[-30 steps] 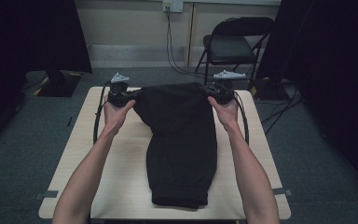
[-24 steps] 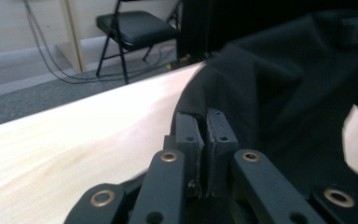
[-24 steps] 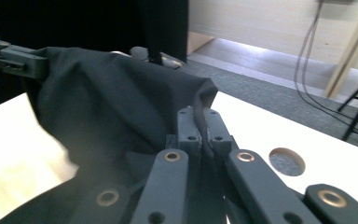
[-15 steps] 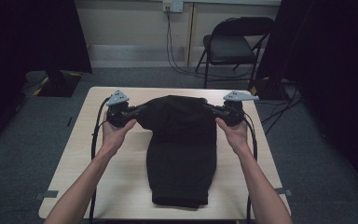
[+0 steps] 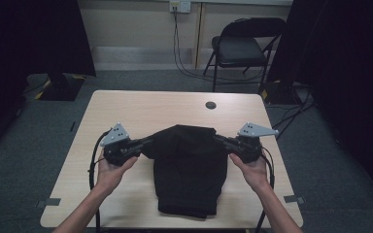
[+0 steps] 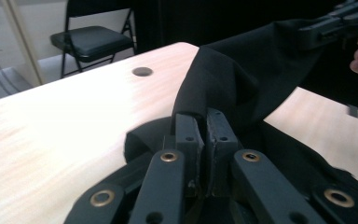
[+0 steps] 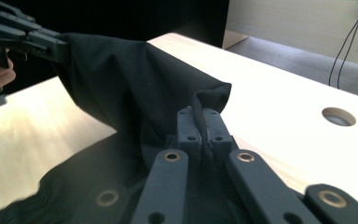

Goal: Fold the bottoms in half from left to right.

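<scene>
Both my grippers are clamped on the black garment (image 5: 189, 170). My left gripper (image 5: 143, 144) has its jaws pinched nearly together on a fold of the cloth at the garment's left upper edge; in the left gripper view (image 6: 204, 128) the fabric rises straight out from between the pads. My right gripper (image 5: 219, 140) does the same at the right upper edge, and in the right gripper view (image 7: 200, 122) a thin roll of cloth sits squeezed between the two pads.

The garment lies on the wooden table (image 5: 141, 109), toward the near half, roughly centred between my hands. Its top edge is lifted off the surface and stretched between the two grippers, humped in the middle, while the lower part lies flat on the table and reaches close to the near edge. The fabric is plain black, soft, with loose folds sagging below each grip. A round cable hole (image 5: 211, 105) sits in the tabletop beyond the garment, well apart from it.
</scene>
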`<state>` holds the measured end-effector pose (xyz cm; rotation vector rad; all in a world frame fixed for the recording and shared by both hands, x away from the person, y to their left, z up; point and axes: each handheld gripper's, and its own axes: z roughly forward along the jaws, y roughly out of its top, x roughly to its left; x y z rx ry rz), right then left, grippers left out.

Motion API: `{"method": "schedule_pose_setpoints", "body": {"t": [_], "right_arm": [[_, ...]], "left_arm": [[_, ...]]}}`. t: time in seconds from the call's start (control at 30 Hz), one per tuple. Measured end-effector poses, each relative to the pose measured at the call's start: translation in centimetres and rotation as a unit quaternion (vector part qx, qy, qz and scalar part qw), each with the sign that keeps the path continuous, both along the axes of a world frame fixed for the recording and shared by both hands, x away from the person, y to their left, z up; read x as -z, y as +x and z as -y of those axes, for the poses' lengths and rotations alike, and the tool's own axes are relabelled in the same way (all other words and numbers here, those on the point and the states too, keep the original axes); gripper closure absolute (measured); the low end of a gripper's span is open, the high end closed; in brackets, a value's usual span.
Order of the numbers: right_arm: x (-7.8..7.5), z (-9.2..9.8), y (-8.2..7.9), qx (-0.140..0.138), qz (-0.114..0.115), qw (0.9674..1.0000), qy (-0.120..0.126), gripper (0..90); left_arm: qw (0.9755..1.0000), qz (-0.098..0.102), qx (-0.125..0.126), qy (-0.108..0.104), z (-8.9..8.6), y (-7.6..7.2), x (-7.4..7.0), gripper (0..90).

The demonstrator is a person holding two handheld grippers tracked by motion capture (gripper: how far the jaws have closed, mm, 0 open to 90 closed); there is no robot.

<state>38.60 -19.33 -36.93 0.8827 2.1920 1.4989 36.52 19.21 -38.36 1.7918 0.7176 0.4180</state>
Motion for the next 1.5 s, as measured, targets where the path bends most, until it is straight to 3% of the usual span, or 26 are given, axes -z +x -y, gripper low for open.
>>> {"method": "schedule_pose_setpoints", "body": {"t": [0.07, 0.13, 0.23, 0.3, 0.4, 0.47, 0.53, 0.63, 0.67, 0.8, 0.9, 0.97, 1.03, 1.13, 1.2, 1.3, 1.4, 1.43, 1.5], "right_arm": [[0.1, 0.3, -1.0, -0.003, 0.004, 1.0, 0.008, 88.5], [0.6, 0.5, -2.2, -0.005, 0.006, 1.0, 0.006, 88.5], [3.0, 0.7, -3.3, -0.007, -0.025, 0.9996, -0.012, 88.4], [4.8, 1.0, -4.0, -0.007, -0.046, 0.9987, -0.022, 88.3], [6.3, 1.5, -4.5, -0.006, -0.06, 0.9975, -0.036, 87.2], [6.8, 1.7, -4.9, -0.01, -0.068, 0.9967, -0.043, 84.2], [6.9, 2.2, -5.4, -0.018, -0.072, 0.9966, -0.036, 81.1], [7.0, 2.9, -6.0, -0.012, -0.084, 0.9963, -0.014, 62.8], [6.8, 3.1, -6.1, -0.011, -0.086, 0.9962, -0.006, 60.3], [6.1, 3.2, -6.3, -0.011, -0.075, 0.9971, 0.011, 57.8], [6.1, 2.0, -5.2, -0.017, -0.07, 0.9974, -0.002, 58.7], [6.3, 0.7, -4.2, -0.022, -0.073, 0.997, -0.015, 59.5], [6.6, -0.8, -3.3, -0.037, -0.079, 0.996, -0.021, 61.9], [7.6, -3.0, -2.8, -0.059, -0.097, 0.9927, -0.04, 64.5], [8.4, -3.9, -3.3, -0.08, -0.11, 0.9888, -0.061, 64.6], [8.9, -4.2, -4.8, -0.099, -0.123, 0.9842, -0.081, 62.7], [9.3, -3.9, -6.3, -0.102, -0.131, 0.982, -0.09, 60.2], [9.6, -3.8, -6.6, -0.102, -0.136, 0.9812, -0.091, 60.0], [10.7, -4.0, -7.2, -0.108, -0.153, 0.9751, -0.119, 59.6]], "left_arm": [[0.9999, 0.009, 0.0, 0.007, -0.2, -1.2, 0.1, 85.8], [0.9999, -0.005, 0.01, 0.002, -0.5, -2.0, 0.8, 85.8], [0.9987, -0.04, 0.024, 0.021, -0.2, -2.9, 2.9, 85.7], [0.9967, -0.056, 0.037, 0.047, 0.1, -3.3, 4.1, 85.6], [0.9951, -0.064, 0.036, 0.067, 0.4, -3.7, 5.2, 84.4], [0.9953, -0.071, 0.036, 0.056, 0.3, -3.9, 5.2, 82.9], [0.9953, -0.072, 0.042, 0.05, 0.2, -4.1, 5.0, 80.6], [0.9949, -0.074, 0.055, 0.041, 0.1, -4.4, 4.8, 75.2], [0.9949, -0.076, 0.061, 0.029, 0.0, -4.5, 4.6, 74.7], [0.9961, -0.062, 0.062, 0.008, -0.2, -4.7, 3.6, 67.4], [0.9957, -0.071, 0.055, 0.023, 0.5, -3.7, 3.8, 63.1], [0.9927, -0.096, 0.052, 0.051, 1.7, -2.6, 4.6, 58.5], [0.9884, -0.12, 0.066, 0.066, 3.0, -1.8, 5.7, 57.5], [0.9816, -0.135, 0.082, 0.107, 5.0, -1.8, 7.2, 52.8], [0.9769, -0.151, 0.082, 0.127, 5.4, -2.0, 7.9, 49.1], [0.976, -0.165, 0.066, 0.126, 5.0, -2.0, 8.7, 43.9], [0.9753, -0.175, 0.056, 0.122, 4.7, -1.9, 8.9, 38.3], [0.9745, -0.177, 0.058, 0.125, 4.6, -1.9, 9.0, 38.2], [0.9732, -0.168, 0.047, 0.15, 4.8, -2.1, 9.1, 36.5]]}}
